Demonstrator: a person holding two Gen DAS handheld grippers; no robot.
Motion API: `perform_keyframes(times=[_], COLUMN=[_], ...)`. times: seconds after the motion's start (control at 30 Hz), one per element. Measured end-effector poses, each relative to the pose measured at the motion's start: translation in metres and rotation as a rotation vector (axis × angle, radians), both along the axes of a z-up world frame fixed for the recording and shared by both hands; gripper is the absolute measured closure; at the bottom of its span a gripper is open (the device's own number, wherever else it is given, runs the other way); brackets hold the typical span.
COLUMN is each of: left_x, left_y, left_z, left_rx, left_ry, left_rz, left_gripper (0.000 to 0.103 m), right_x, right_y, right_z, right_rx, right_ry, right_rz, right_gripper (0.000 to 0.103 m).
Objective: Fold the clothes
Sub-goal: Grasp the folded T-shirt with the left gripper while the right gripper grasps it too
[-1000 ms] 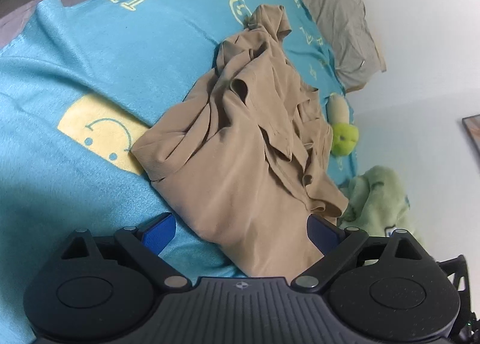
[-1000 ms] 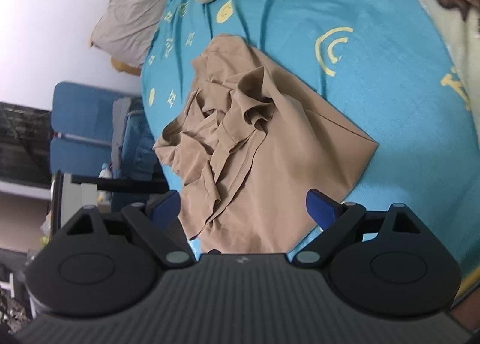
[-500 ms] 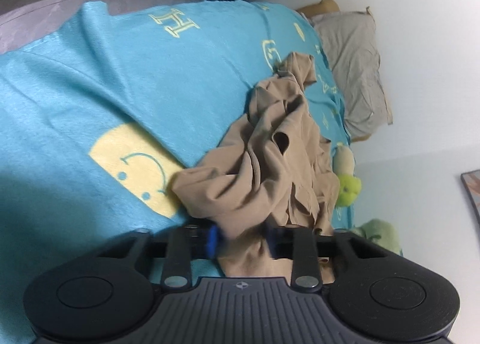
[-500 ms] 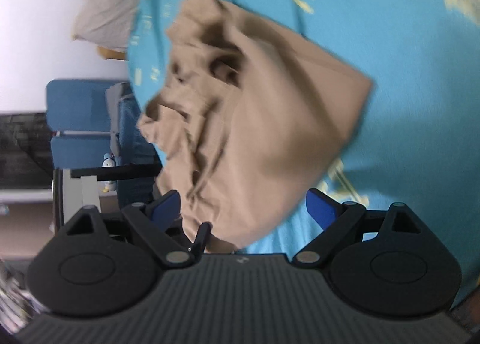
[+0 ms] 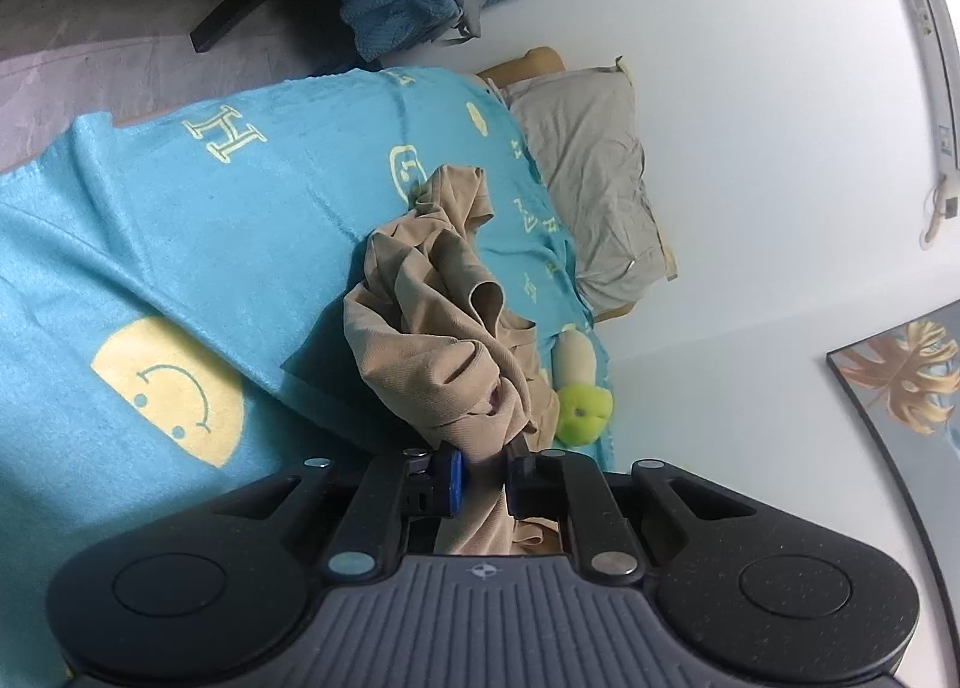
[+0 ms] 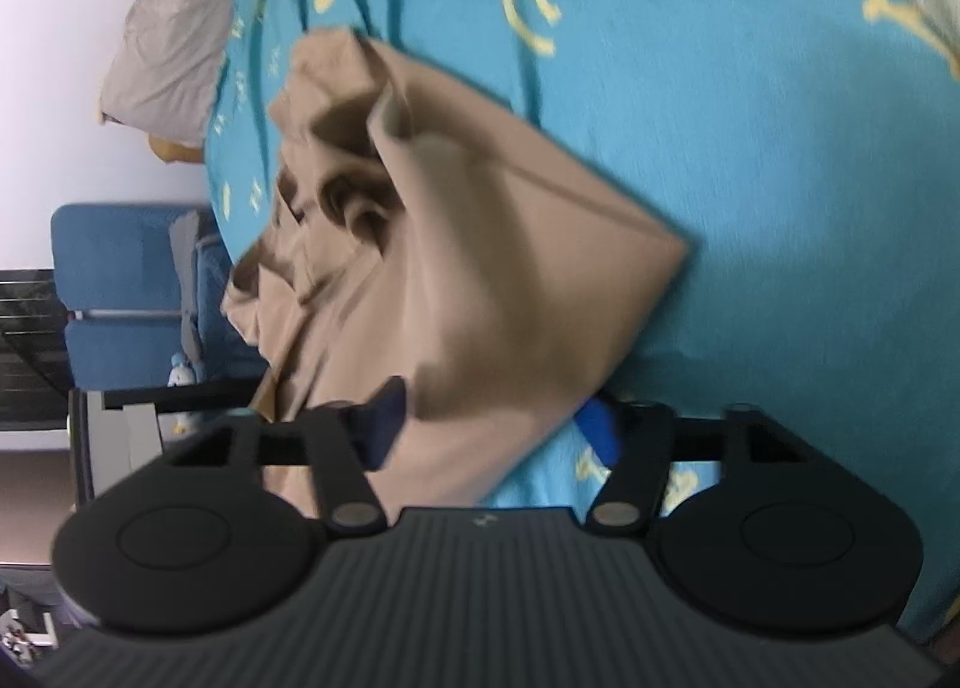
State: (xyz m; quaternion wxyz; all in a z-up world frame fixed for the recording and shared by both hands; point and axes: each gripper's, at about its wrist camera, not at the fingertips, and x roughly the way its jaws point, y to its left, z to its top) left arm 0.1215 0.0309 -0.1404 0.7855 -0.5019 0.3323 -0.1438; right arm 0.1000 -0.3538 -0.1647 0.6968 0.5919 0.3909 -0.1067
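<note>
Left tongs [image 5: 483, 475] are clamped on a bunched edge of the tan garment [image 5: 444, 352], which rises from that pinch and trails away up the bed [image 5: 180, 244] toward the pillow [image 5: 591, 184] — its long axis running straight ahead from these tongs, the far end still lying on the blue cover. In the left view a green plush toy [image 5: 582, 406] sits just beside the cloth on its right, near the wall.

Right tongs [image 6: 492, 430] stand apart, not closed on anything: the garment's [image 6: 480, 268] near corner hangs in the gap between the blue pads [image 6: 594, 430], with one flat corner pointing off to the right over the cover. The view is blurred, so whether a pad touches cloth I cannot tell. My reading is that the coming move turns on this — the cloth lies directly ahead of and between the right tongs, so closing there would give a second hold opposite the left one for spreading the piece.

Writing: a large pale-yellow "H" [image 5: 231, 132] is printed on the cover, beside smiley faces [image 5: 174, 388]; smaller letters near the pillow are too small to read. No brand label shows on the garment.
</note>
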Motion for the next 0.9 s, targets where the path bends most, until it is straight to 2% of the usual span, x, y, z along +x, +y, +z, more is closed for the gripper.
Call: perform_keyframes(times=[0.07,0.17,0.37,0.47,0.6,0.67,0.77,0.9], left_x=[-0.002,-0.005,-0.021,-0.045,-0.096,-0.125,-0.165,-0.188], left_y=[0.000,-0.003,-0.004,0.002,0.011,0.019,0.027,0.030], left_z=[0.002,0.009,0.042,0.067,0.101,0.115,0.133,0.141], left_rx=[0.002,0.017,0.046,0.027,0.030,0.022,0.056,0.095], left_ry=[-0.006,-0.035,-0.104,-0.132,-0.182,-0.182,-0.185,-0.149], left_rz=[-0.001,-0.012,-0.024,-0.016,0.016,0.030,0.044,0.053], left_gripper=[0.090,0.090,0.091,0.091,0.091,0.091,0.091,0.090], right_x=[0.001,0.004,-0.006,-0.030,-0.063,-0.086,-0.119,-0.140], right_y=[-0.004,-0.002,-0.008,-0.003,0.004,0.008,0.016,0.025], right_z=[0.005,0.021,0.062,0.091,0.129,0.141,0.154,0.160], right_rx=[-0.026,-0.089,-0.158,-0.210,-0.279,-0.282,-0.279,-0.294], right_ry=[-0.015,-0.084,-0.202,-0.256,-0.327,-0.345,-0.358,-0.351], right_rz=[-0.002,0.009,0.042,0.082,0.137,0.151,0.166,0.179], right_gripper=[0.082,0.088,0.091,0.091,0.091,0.091,0.091,0.091])
